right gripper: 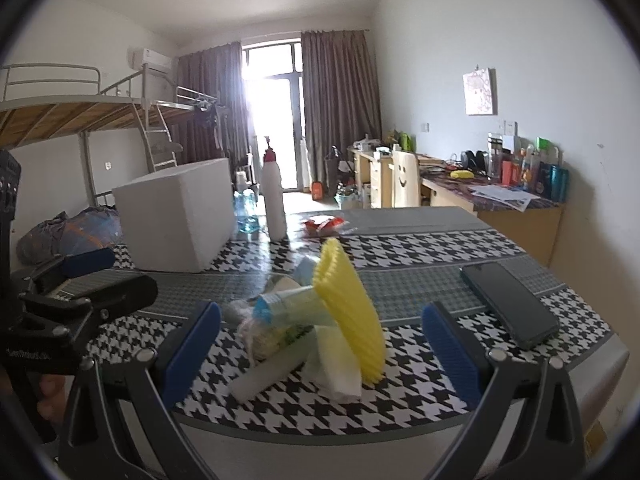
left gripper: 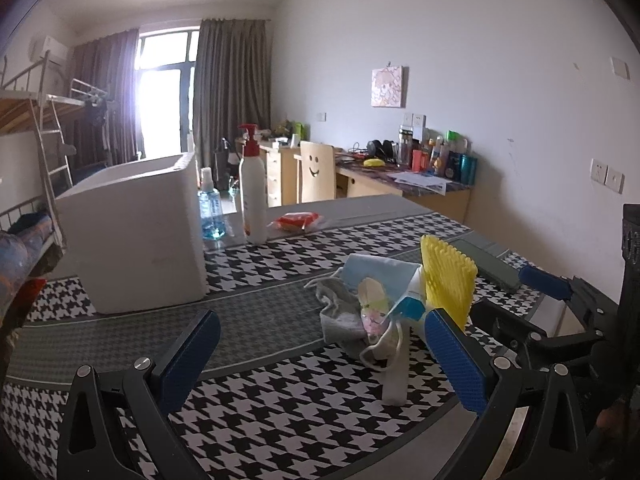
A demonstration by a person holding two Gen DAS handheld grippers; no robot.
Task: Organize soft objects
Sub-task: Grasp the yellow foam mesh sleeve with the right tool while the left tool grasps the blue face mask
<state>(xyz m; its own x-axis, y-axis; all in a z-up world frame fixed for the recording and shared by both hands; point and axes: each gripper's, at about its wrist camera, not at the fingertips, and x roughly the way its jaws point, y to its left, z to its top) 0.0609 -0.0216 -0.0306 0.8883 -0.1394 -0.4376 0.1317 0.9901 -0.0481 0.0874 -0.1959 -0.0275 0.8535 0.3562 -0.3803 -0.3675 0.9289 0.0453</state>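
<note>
A heap of soft objects [left gripper: 372, 308] lay on the houndstooth-patterned desk [left gripper: 280, 400], and everything else was placed around that heap. In it were a grey sock [left gripper: 340, 316], a light blue face mask [left gripper: 380, 276], a white cloth strip [left gripper: 394, 372] and a yellow ridged piece [left gripper: 448, 276] that stood tilted at the heap's right edge. The left hand-held gripper [left gripper: 320, 354] hung just in front of the heap with its blue fingers [left gripper: 192, 356] spread wide and nothing between them. The right hand-held gripper [right gripper: 320, 350] was also spread, its fingers on either side of the heap's near end, not touching it as far as could be told. Behind and to the left of the heap stood a white foam box [left gripper: 136, 232]. Beyond the heap stood a white pump bottle [left gripper: 253, 192] and a blue spray bottle [left gripper: 211, 208], with a red packet [left gripper: 298, 221] near them. A dark phone [right gripper: 508, 304] lay flat to the right of the heap.
</note>
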